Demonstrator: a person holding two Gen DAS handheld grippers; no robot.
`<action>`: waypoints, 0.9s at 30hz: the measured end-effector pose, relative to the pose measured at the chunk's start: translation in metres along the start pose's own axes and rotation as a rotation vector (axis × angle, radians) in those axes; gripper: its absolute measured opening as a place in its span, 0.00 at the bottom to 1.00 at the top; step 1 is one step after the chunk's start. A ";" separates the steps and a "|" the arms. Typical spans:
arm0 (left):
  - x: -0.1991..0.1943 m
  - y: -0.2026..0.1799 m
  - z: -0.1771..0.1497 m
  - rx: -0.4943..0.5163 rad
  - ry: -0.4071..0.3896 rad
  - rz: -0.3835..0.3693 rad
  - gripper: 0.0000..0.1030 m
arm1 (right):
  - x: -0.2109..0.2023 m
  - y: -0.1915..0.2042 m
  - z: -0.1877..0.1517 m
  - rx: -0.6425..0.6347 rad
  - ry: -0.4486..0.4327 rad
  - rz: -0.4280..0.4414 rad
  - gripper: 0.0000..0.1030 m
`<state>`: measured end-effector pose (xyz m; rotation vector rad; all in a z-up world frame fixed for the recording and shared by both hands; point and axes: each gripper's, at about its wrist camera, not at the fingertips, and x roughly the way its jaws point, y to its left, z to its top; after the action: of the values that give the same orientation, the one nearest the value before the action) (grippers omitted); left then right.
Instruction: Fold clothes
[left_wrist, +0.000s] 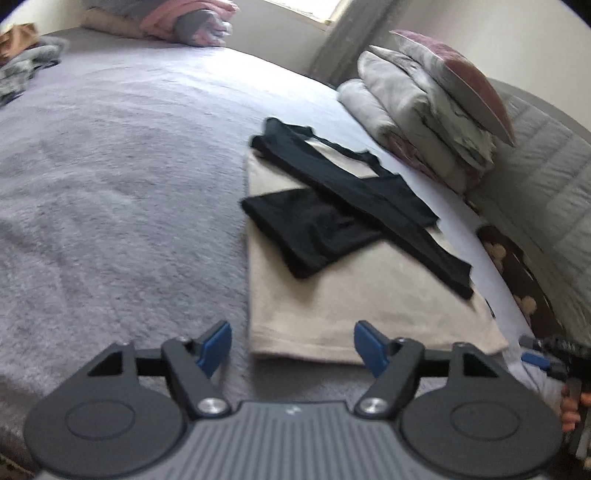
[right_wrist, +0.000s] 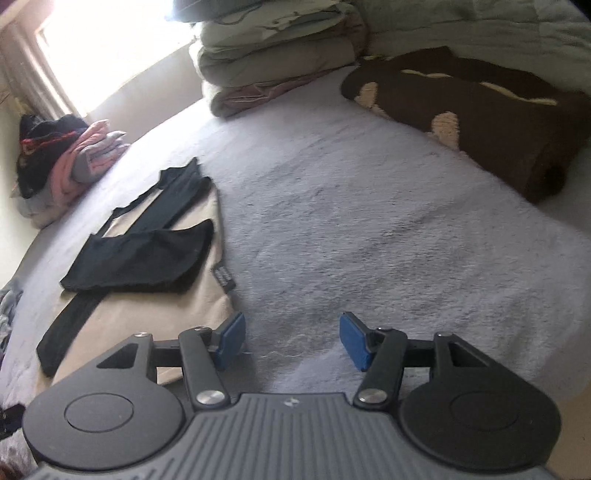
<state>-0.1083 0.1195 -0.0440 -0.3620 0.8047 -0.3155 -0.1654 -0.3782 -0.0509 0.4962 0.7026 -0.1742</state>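
On the grey bed cover (left_wrist: 110, 166), as the left wrist camera has it, a folded beige garment (left_wrist: 351, 314) lies flat with two black pieces on top: a black folded piece (left_wrist: 314, 236) and a long black strappy top (left_wrist: 369, 184) crossing it. The left gripper (left_wrist: 291, 349) hangs over the beige garment's near edge, jaws apart with nothing between them. All of it looks thin, light and limp, so it should sag and slide when lifted; a hem corner or a strap end seems the best place to pinch. The frame is blurred, so the black items may be more than two.

In the right wrist view, the right gripper (right_wrist: 291, 341) stands about half open and empty over bare cover, the beige garment (right_wrist: 147, 314) just beside its left finger. The black folded piece (right_wrist: 140, 258) offers a near corner to grasp. A brown blanket (right_wrist: 480, 122) lies well apart.
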 end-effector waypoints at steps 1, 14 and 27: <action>0.000 0.002 0.001 -0.016 -0.006 0.012 0.67 | 0.001 0.003 -0.001 -0.013 0.002 0.009 0.59; 0.010 0.005 0.003 -0.047 0.011 -0.004 0.51 | 0.020 0.041 -0.001 -0.131 0.039 0.057 0.52; 0.021 -0.001 -0.001 -0.018 0.052 0.000 0.38 | 0.042 0.058 -0.005 -0.220 0.062 0.016 0.31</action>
<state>-0.0954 0.1098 -0.0582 -0.3719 0.8592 -0.3187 -0.1184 -0.3247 -0.0603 0.2978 0.7678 -0.0659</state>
